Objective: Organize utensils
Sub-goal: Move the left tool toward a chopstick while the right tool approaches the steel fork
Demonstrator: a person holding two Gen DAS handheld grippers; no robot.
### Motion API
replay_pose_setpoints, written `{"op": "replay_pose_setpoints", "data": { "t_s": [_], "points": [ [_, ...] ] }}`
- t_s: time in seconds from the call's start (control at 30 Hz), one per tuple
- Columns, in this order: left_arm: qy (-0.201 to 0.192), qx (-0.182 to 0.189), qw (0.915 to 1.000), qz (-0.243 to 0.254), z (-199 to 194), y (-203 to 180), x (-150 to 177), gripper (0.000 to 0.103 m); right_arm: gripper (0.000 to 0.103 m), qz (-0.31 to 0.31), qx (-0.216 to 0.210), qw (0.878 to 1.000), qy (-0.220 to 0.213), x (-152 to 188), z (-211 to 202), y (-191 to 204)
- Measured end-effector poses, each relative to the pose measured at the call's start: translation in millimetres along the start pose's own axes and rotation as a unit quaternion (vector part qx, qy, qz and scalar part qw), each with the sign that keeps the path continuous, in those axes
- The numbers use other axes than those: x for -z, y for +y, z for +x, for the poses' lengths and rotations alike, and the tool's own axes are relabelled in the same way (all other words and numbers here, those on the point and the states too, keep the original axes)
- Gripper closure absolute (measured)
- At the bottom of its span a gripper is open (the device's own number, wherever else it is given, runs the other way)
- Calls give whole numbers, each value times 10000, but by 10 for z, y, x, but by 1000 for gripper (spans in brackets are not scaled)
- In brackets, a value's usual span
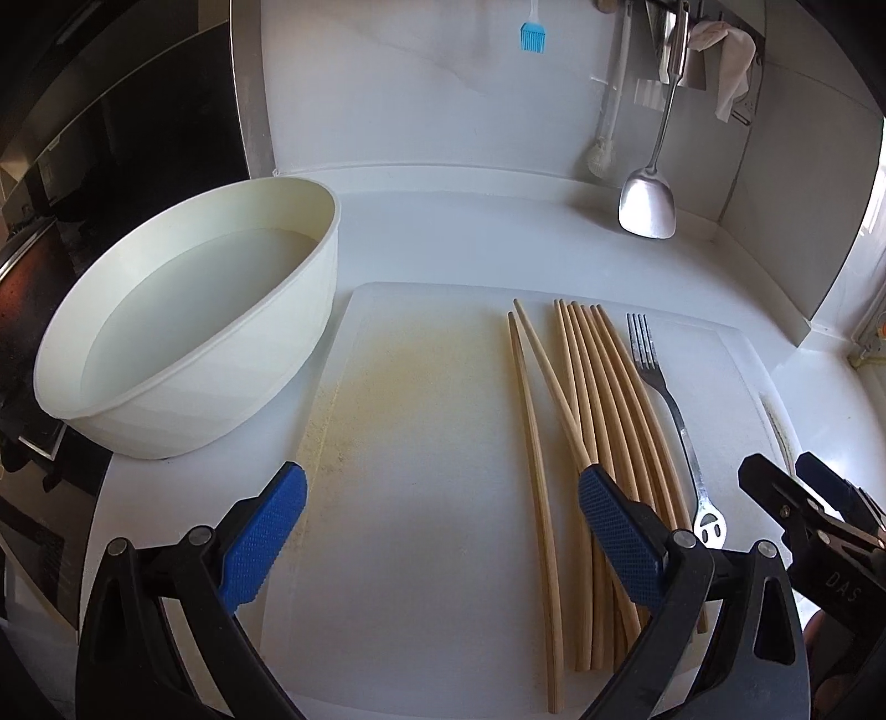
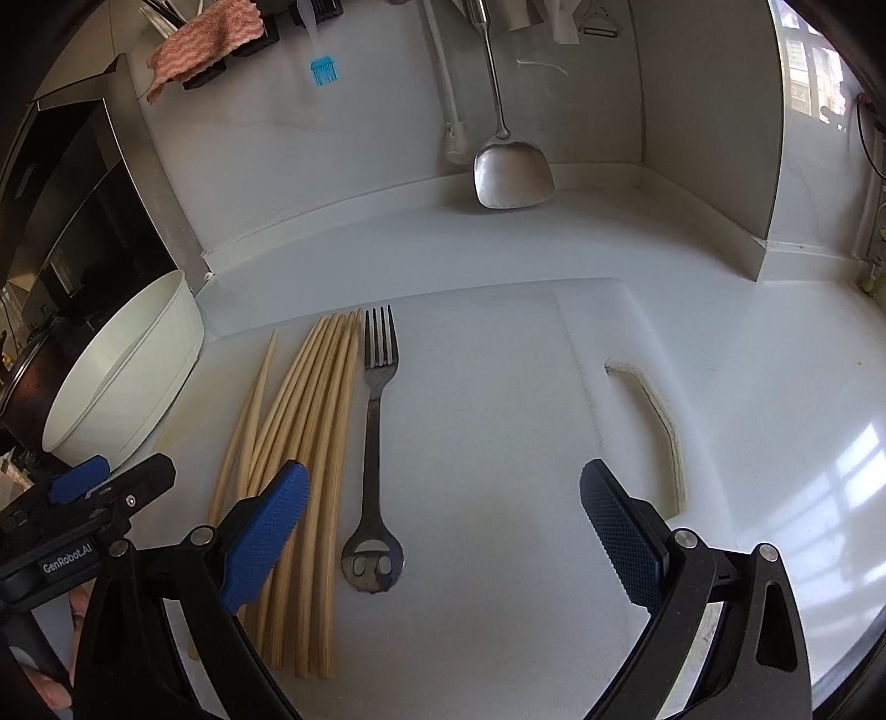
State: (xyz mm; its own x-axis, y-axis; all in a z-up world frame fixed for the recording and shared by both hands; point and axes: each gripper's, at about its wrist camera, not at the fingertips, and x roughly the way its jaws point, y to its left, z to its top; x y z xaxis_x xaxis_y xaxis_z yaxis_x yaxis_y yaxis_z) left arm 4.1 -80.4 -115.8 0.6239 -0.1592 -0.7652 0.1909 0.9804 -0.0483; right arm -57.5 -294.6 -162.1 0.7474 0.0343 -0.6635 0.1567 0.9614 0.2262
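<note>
On the white kitchen counter (image 1: 443,238), at its left edge, sits a round cream plastic basin (image 1: 188,332) with clear water in it, just beside the left edge of a white plastic cutting board (image 1: 421,443) that carries the utensils.

The left gripper (image 1: 443,526) hovers above the near part of the board with its blue-padded fingers (image 1: 260,537) spread wide and nothing between them; its right finger hangs over the handle ends of the chopsticks.

Left of the board's middle lies a loose pair of pale wooden chopsticks (image 1: 531,421), one nearly straight, the other slanting right so that it meets the main bundle. Just to the right, a bundle of pale wooden chopsticks (image 2: 321,476) lies side by side, tips toward the far edge and thick ends toward the near edge.

Alongside the bundle's right side rests a stainless steel fork (image 2: 376,443), tines toward the far edge, its round handle end cut out like a smiling face.

The right gripper (image 2: 443,526) hangs above the right half of the board, blue-padded fingers (image 2: 620,537) likewise wide apart and holding nothing; the fork handle lies below the gap, near the left finger. A slot handle (image 2: 653,426) is cut near the board's right edge.

At the back wall hang a blue silicone brush (image 1: 532,34), a white-handled brush (image 2: 451,122) and a steel spatula (image 2: 512,171), whose blade reaches down close to the counter.
</note>
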Motion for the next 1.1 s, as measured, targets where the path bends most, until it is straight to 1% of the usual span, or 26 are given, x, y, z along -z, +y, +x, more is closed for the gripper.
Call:
{"op": "replay_pose_setpoints", "data": {
  "t_s": [0.07, 0.2, 0.4, 0.57, 0.73, 0.83, 1.1],
  "points": [
    [11, 101, 9999, -14, 68, 9, 44, 6, 9, -34, 76, 10000, -34, 0, 82, 6],
    [23, 120, 9999, -52, 157, 25, 76, 6, 9, -168, 236, 9996, 28, 11, 205, 20],
    [67, -72, 9999, 44, 216, -2, 97, 6, 9, -258, 357, 9990, 56, 2, 228, 17],
    [82, -71, 9999, -7, 257, 27, 106, 6, 9, -289, 417, 9987, 55, -26, 270, -1],
    [34, -179, 9998, 27, 288, 50, 96, 5, 9, -422, 613, 9972, 66, -51, 334, 28],
    [31, -165, 9999, 2, 297, 66, 84, 5, 9, -460, 657, 9967, 97, -67, 370, 43],
    [99, -78, 9999, 81, 308, 31, 99, 5, 9, -488, 606, 9968, 162, -87, 404, 46]
  ]
}}
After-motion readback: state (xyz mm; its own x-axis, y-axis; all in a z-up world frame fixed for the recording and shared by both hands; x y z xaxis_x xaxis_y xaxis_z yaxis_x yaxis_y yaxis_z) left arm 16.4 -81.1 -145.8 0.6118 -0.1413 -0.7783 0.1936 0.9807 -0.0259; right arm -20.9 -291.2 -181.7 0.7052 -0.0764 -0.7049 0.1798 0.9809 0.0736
